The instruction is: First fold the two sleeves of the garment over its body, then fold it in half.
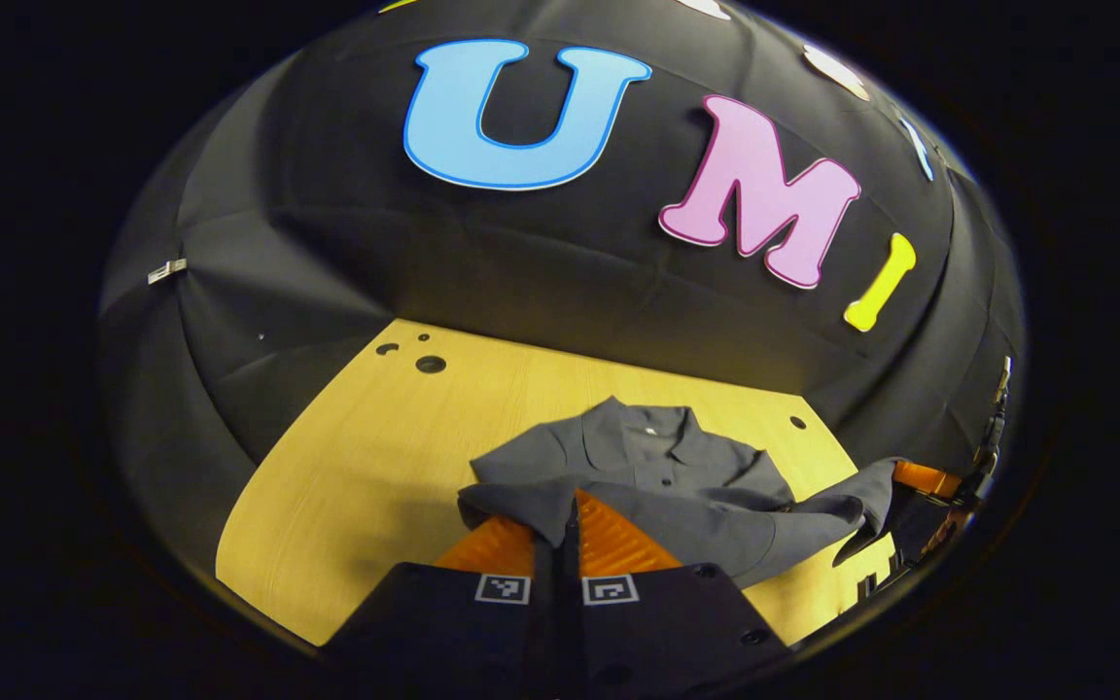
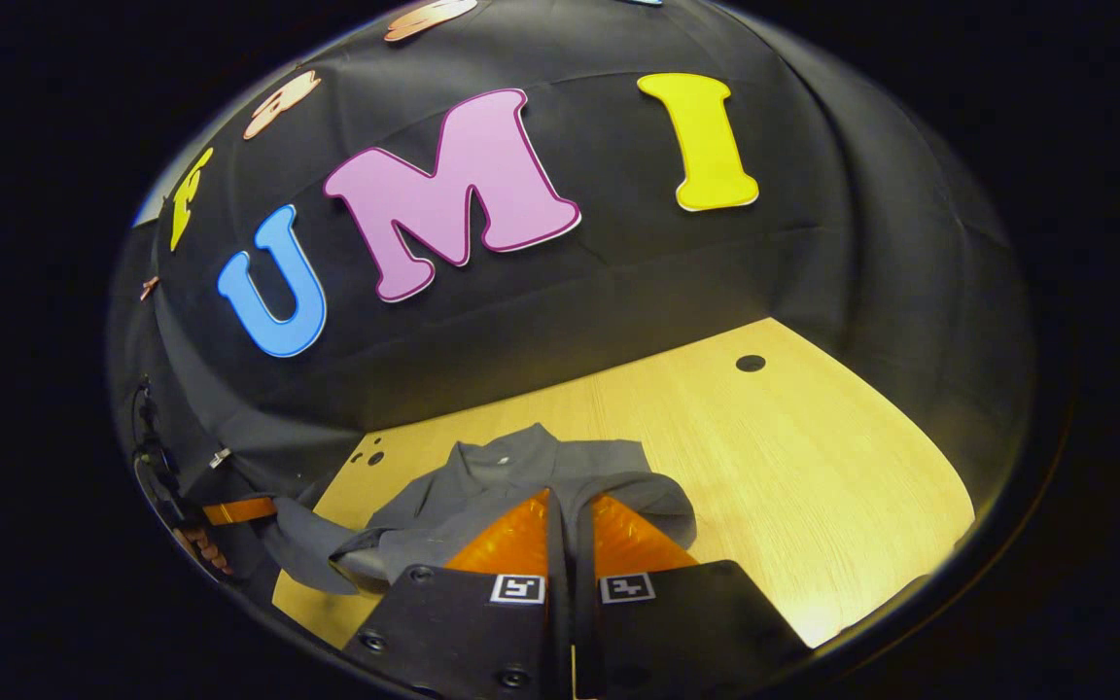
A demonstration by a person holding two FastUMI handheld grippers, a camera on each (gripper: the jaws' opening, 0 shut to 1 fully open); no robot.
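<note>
Left gripper view looks down along the left gripper [image 1: 572, 520], whose two fingers are pressed together on a fold of the shirt [image 1: 657, 476], pinching a thin layer of grey cloth between them. That shirt lies on the table [image 1: 375, 457], collar toward the booth wall [image 1: 521, 272] at the far side, with its placket and buttons facing up. Its lower part is lifted off the wood and gathered toward the fingers. At the right edge of this view the right gripper [image 1: 920, 483] shows farther off, with a flap of the same cloth running up to it and hanging in a sagging fold between the two tools

Right gripper view has that gripper [image 2: 562, 515] at the bottom, fingers closed tight on the shirt's [image 2: 521, 476] near edge, the fabric bunched just ahead of the tips. The collar [image 2: 502, 452] points toward the wall [image 2: 618, 282]. At the left edge the left gripper [image 2: 239, 508] shows with a hand [image 2: 205, 549] behind it, and grey cloth reaches to it. Bare table [image 2: 813, 467] spreads to the right, with dark round holes [image 2: 751, 364] near the far edge
</note>
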